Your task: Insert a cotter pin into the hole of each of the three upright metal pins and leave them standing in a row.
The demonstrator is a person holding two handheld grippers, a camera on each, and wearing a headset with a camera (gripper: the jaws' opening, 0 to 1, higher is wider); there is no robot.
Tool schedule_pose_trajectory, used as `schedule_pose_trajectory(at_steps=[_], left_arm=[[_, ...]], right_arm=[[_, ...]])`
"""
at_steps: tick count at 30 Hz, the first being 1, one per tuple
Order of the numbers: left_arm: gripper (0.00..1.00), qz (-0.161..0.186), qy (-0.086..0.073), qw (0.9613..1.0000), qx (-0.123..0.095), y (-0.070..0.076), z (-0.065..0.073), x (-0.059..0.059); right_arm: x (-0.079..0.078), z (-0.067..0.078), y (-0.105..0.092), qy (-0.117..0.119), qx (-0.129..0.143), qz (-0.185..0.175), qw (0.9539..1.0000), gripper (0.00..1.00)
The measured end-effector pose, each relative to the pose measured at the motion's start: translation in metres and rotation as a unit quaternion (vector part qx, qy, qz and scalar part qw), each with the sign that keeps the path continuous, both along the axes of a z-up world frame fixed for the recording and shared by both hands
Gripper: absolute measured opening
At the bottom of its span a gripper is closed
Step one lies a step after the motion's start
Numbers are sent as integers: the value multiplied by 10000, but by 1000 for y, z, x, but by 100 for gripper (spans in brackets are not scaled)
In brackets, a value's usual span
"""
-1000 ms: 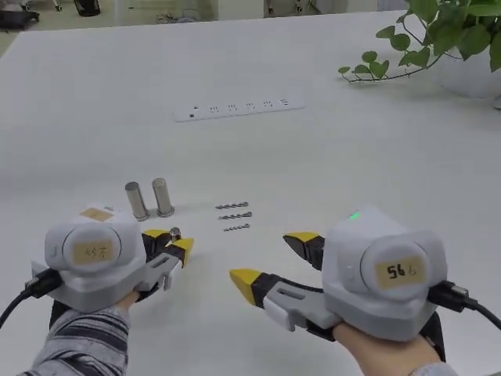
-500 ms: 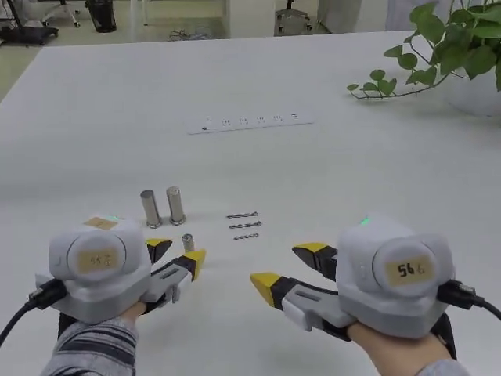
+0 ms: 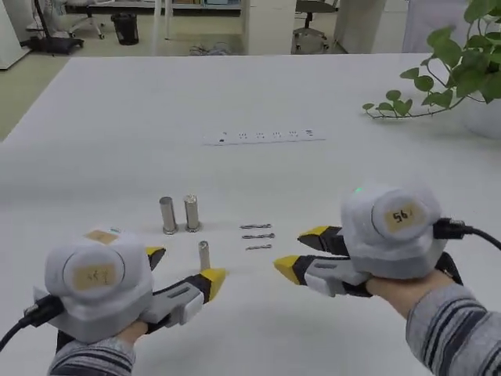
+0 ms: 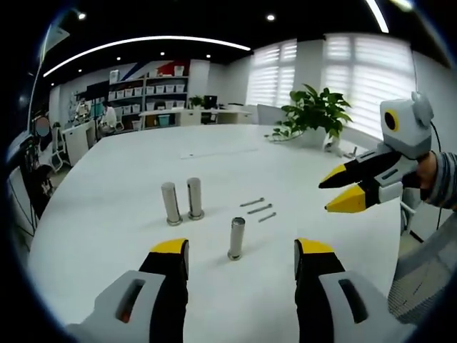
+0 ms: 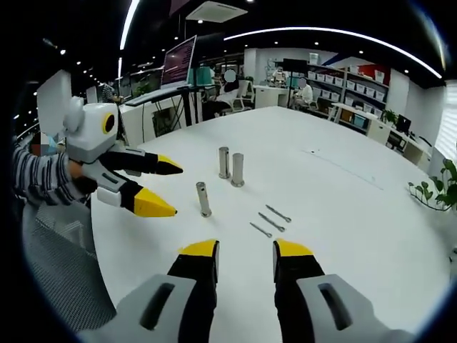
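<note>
Two upright metal pins (image 3: 167, 215) (image 3: 192, 213) stand side by side on the white table. A third metal pin (image 3: 204, 255) stands alone in front of them. Three cotter pins (image 3: 257, 236) lie in a small stack to their right. My left gripper (image 3: 184, 264) is open, and the third pin (image 4: 236, 238) stands free just beyond its jaws. My right gripper (image 3: 301, 248) is open with nothing in it, just right of the cotter pins (image 5: 271, 221). The pin pair (image 5: 231, 166) and the left gripper (image 5: 153, 186) also show in the right gripper view.
A white power strip (image 3: 264, 136) lies farther back on the table (image 3: 117, 125). A potted green plant (image 3: 462, 63) stands at the far right. Office chairs and furniture stand beyond the far edge.
My left gripper has let go of the third pin and drawn back, leaving it upright. My right gripper has moved forward toward the cotter pins. The head camera has tilted up.
</note>
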State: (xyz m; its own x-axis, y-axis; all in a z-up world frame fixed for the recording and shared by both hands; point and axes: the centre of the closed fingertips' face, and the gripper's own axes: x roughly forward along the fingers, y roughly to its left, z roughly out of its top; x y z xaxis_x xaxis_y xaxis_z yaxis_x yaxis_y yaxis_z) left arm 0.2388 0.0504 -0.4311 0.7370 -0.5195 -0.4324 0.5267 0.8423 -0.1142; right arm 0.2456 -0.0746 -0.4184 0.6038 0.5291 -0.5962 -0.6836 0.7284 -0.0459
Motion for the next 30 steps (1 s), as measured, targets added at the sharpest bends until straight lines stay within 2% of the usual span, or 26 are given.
schedule_pose_trajectory(at_steps=[7,12,14,17,21,24,28,30], left_arm=[[65,95,16,9999,42,9,-2,-4],[68,108,-17,9999,53,12,0,-4],[69,100,-20,9999,58,13,0,-5],[70,70,-16,9999,101,14,0,-7],[71,61,-1,9999,84,15,-1,-9],[71,49,23,10000,81,15,-2,-10],[72,23,6,10000,84,15,-2,-11],[71,15,-62,10000,76,15,-1,-11]], right_arm=[[25,-16,0,500,-17,199,9986,19],[37,-26,5,642,-188,495,9965,15],[41,-32,8,713,-398,646,9946,15],[49,-38,12,739,-500,767,9931,16],[51,-48,16,847,-819,1009,9879,16],[55,-61,17,1013,-930,1135,9840,15],[55,-64,20,1078,-1056,1236,9808,10],[53,-67,22,1134,-1092,1270,9793,9]])
